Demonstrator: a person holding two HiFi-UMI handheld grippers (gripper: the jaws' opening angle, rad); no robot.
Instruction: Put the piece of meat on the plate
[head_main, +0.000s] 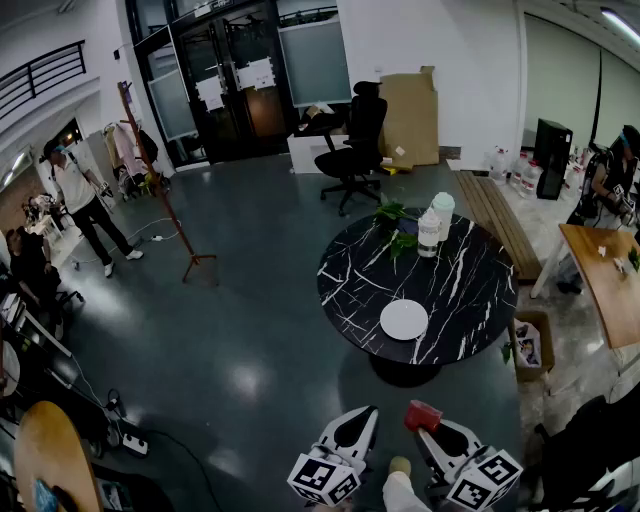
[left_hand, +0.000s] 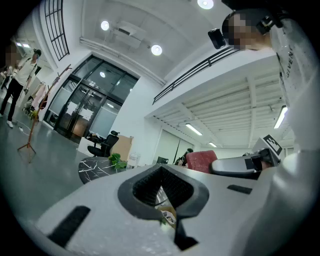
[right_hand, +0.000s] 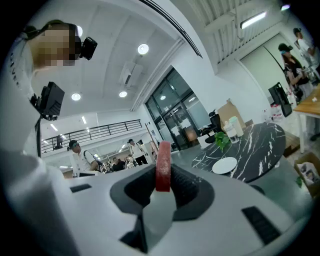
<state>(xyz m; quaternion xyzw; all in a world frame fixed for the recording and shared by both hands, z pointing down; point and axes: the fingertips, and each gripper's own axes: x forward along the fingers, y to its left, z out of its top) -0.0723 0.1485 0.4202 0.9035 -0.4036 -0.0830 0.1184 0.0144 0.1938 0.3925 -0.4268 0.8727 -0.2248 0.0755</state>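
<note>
A flat red piece of meat stands upright between the jaws of my right gripper, which is shut on it at the bottom of the head view. The right gripper view shows the meat on edge between the dark pads, with the right gripper pointing level. A white empty plate lies near the front edge of the round black marble table, well ahead of both grippers; the plate also shows in the right gripper view. My left gripper is beside the right one, shut and holding nothing.
Two pale bottles and a green plant stand at the table's far side. A cardboard box sits on the floor to its right. Beyond are an office chair, a coat stand, a wooden table and a standing person.
</note>
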